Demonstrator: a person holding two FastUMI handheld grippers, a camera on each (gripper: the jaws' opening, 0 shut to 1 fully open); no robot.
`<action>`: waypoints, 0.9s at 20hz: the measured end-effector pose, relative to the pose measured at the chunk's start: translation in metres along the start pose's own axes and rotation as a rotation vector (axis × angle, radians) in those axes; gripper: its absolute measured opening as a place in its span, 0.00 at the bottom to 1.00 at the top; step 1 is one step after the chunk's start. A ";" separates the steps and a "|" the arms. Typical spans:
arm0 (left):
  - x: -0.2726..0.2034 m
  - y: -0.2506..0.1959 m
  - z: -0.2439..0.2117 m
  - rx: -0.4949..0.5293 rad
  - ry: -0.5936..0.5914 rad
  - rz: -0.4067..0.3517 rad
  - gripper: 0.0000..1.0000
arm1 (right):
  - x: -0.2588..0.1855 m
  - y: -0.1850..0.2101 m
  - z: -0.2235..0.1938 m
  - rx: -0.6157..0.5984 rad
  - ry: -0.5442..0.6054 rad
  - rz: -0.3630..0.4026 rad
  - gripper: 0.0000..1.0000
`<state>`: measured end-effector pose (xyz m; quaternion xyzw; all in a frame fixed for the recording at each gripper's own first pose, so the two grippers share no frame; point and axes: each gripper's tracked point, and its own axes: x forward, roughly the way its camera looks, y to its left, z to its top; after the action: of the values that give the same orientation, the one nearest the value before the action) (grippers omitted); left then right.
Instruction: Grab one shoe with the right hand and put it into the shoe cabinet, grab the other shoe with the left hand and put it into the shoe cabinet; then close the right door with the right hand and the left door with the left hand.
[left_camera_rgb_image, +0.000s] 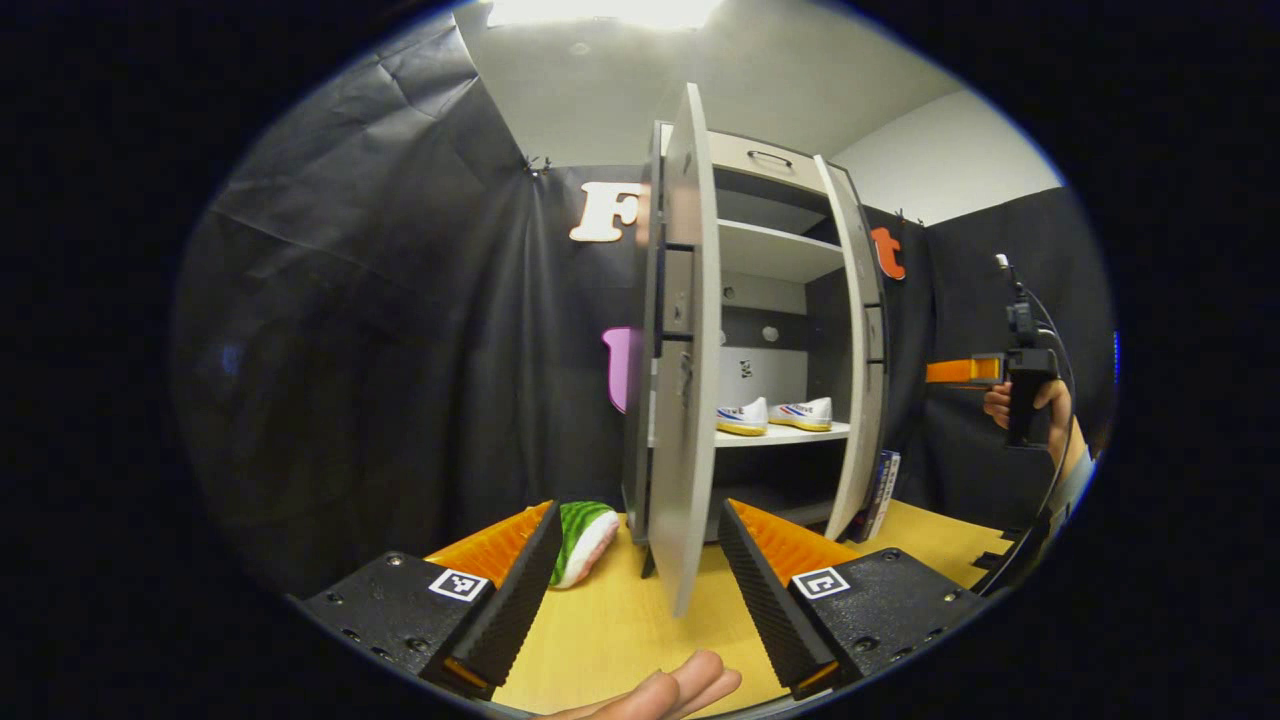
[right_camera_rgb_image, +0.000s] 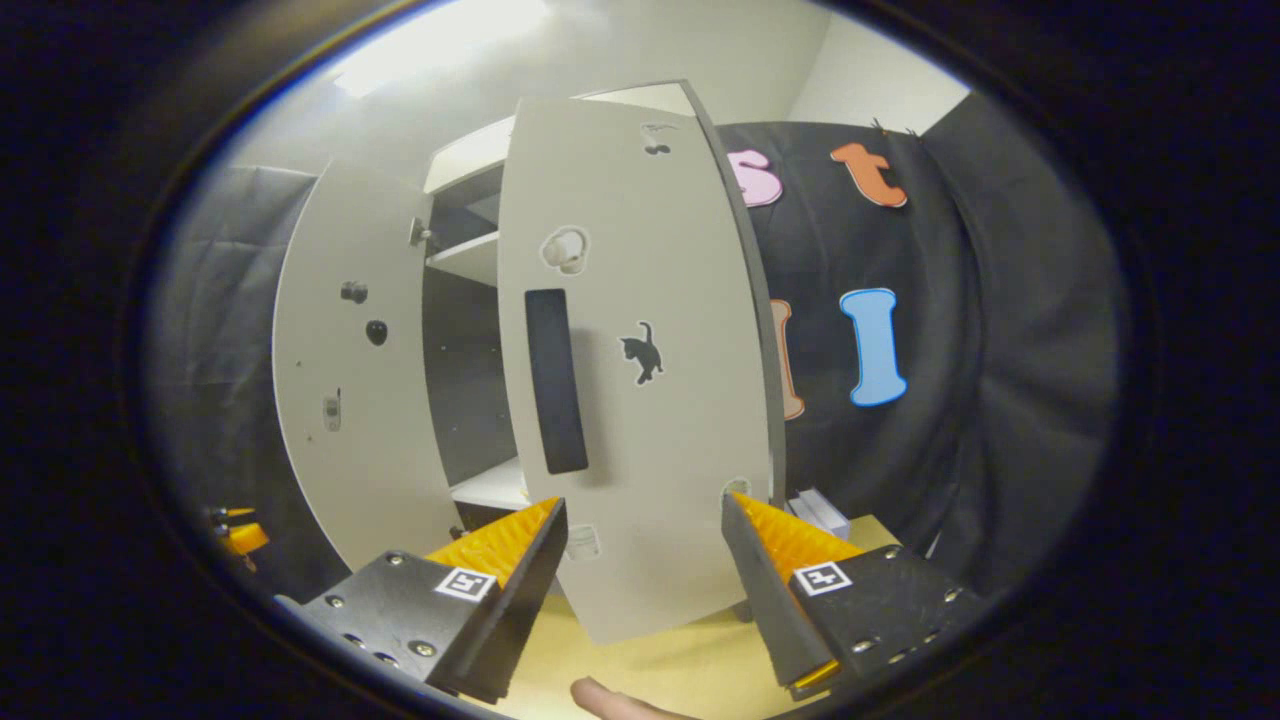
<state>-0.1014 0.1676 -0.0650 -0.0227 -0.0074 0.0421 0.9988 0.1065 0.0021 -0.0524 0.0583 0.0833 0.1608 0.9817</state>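
Observation:
The pale shoe cabinet stands on the wooden table with both doors open. Two white shoes sit side by side on its middle shelf. The left door is edge-on just beyond my left gripper, which is open with nothing in it. The right door is swung out, and the other gripper, held by a hand, hovers to its right. In the right gripper view the right door, with a dark handle and a cat sticker, is close in front of my open right gripper. The left door stands behind it.
A green and white plush thing lies on the table left of the cabinet. Books lean by the cabinet's right side. The yellow tabletop stretches toward me. Fingertips of a hand show at the bottom.

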 end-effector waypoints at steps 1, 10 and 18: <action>0.003 0.008 0.000 -0.001 0.004 0.013 0.94 | -0.002 0.001 -0.001 -0.042 -0.014 -0.014 0.93; 0.037 0.064 0.029 -0.102 0.022 0.012 0.95 | -0.031 0.021 -0.012 -0.185 -0.080 -0.091 0.94; 0.084 0.082 0.110 -0.103 -0.011 -0.023 0.94 | -0.067 0.033 -0.054 -0.133 -0.011 -0.122 0.96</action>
<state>-0.0264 0.2610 0.0423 -0.0736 -0.0150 0.0301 0.9967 0.0234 0.0163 -0.0903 -0.0115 0.0706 0.1057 0.9918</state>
